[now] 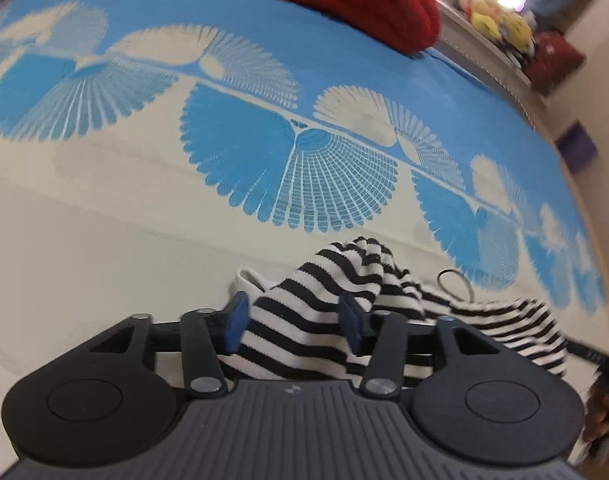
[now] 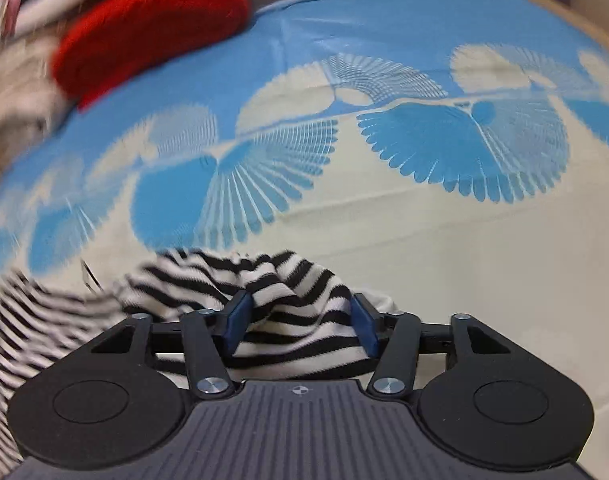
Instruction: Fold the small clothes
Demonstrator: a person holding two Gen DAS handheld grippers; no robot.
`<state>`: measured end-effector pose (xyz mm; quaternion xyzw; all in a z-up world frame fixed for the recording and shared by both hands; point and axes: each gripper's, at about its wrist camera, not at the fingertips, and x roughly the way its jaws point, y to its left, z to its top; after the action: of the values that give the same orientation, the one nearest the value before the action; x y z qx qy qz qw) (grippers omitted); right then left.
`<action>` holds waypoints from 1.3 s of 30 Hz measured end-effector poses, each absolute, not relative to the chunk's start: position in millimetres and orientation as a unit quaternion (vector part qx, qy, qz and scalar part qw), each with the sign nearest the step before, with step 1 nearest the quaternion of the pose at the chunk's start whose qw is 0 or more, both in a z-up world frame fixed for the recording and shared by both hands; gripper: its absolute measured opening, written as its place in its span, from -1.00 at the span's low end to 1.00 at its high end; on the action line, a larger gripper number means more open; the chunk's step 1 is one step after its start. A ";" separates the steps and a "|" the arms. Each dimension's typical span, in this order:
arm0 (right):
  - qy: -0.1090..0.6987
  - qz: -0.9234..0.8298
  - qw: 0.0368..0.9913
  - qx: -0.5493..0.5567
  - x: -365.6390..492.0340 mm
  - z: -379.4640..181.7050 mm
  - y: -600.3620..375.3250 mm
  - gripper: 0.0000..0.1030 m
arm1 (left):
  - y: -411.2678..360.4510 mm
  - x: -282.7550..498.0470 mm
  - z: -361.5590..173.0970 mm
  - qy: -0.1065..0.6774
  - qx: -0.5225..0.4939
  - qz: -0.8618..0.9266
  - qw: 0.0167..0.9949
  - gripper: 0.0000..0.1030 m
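We have the striped top [image 1: 304, 320] bunched in front of us on the bedsheet [image 1: 104, 240], near its pale lower part and well short of the blue fan pattern; the cloth runs across from one gripper to the other. Our left gripper [image 1: 294, 322] has its blue pads [image 1: 236, 320] standing apart with a fold of the stripes between them; our right gripper [image 2: 300, 326] stands the same way, jaws wide on either side of a hump of the fabric (neither pair looks pressed shut on it). A red garment [image 2: 152, 28] lies well apart at the far side; it plays no part yet. We judge this to be the start of the fold, the taking hold of two edges; nothing is flat so far. Next, we think, both grippers need to close on a single layer each, then lift and spread the top out smooth before any fold is laid.
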<state>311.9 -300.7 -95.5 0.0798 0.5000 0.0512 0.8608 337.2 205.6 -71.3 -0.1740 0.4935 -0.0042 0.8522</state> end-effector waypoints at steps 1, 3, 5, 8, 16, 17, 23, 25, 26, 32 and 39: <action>0.501 0.048 0.862 0.062 313.0 -96.5 -296.5 0.16 | 204.8 335.1 -75.4 0.492 -0.163 -0.001 0.855 0.25; 0.502 0.037 0.863 0.041 314.7 -99.2 -292.1 0.15 | 202.0 337.4 -83.1 0.498 -0.150 0.007 0.854 0.25; 0.502 0.026 0.864 0.034 313.8 -100.4 -292.5 0.14 | 200.1 338.9 -86.4 0.488 -0.153 0.004 0.859 0.24; 0.497 0.020 0.867 0.034 314.1 -99.1 -293.4 -0.03 | 194.1 343.4 -86.7 0.482 -0.143 -0.005 0.865 0.00; 0.392 0.023 0.917 0.067 314.9 -64.3 -294.3 -0.99 | 202.6 344.8 -63.7 0.415 -0.118 0.048 0.901 -0.99; 0.361 0.026 0.929 0.081 312.9 -54.6 -296.8 -0.99 | 204.8 345.8 -64.4 0.421 -0.120 0.056 0.897 -0.99; 0.431 0.007 0.902 0.022 322.6 -74.3 -281.2 -0.84 | 203.0 346.8 -62.9 0.475 -0.106 0.041 0.873 -0.60; 0.437 0.007 0.899 0.020 318.8 -70.7 -282.8 -0.58 | 206.4 338.5 -48.3 0.457 -0.102 0.037 0.883 -0.51; 0.430 0.006 0.903 0.023 314.5 -64.8 -285.3 -0.41 | 209.7 333.2 -41.7 0.455 -0.108 0.029 0.884 -0.51; 0.469 0.068 0.879 0.055 279.1 -46.1 -310.1 -0.15 | 211.2 298.6 -35.2 0.515 -0.099 -0.053 0.850 -0.04; 0.592 0.098 0.798 0.049 224.6 -69.6 -340.0 0.02 | 218.6 245.5 -63.2 0.591 -0.042 -0.078 0.801 -0.03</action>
<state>224.6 -340.0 -69.6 0.0488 0.5922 0.0978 0.7983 245.5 218.6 -63.2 -0.0422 0.5915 -0.0778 0.8015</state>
